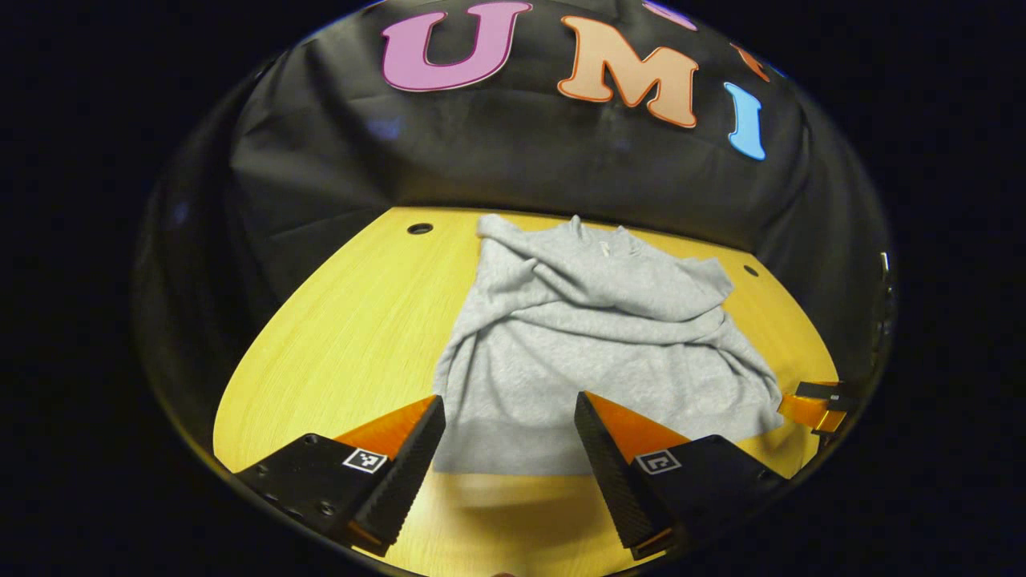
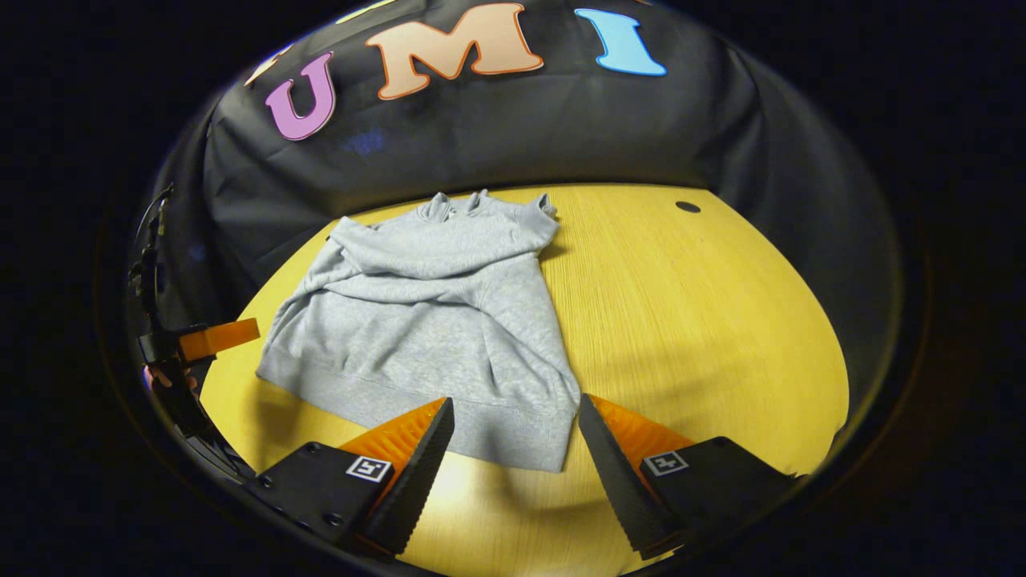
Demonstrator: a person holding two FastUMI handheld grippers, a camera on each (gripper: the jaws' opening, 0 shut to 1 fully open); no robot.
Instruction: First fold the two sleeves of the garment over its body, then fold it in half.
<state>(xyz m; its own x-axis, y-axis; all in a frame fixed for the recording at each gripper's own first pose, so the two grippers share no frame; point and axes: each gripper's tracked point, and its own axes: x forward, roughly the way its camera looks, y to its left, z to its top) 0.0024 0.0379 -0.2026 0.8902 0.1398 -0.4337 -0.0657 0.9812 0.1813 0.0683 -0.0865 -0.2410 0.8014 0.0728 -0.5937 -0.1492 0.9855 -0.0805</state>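
Grey sweatshirt [image 1: 593, 344] lay flat mid-tabletop [image 1: 345, 336], both sleeves already crossed over its body — halving fold left. Left hand-held gripper [image 1: 509, 441] and right hand-held gripper [image 2: 517, 441] hovered agape at its hem, empty.

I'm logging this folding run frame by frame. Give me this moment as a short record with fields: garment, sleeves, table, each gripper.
garment: grey sweatshirt, flat on the table
sleeves: both folded across the body
half fold: not yet done
table: yellow wooden top
left gripper: open, at the hem's corner
right gripper: open, at the hem's other corner
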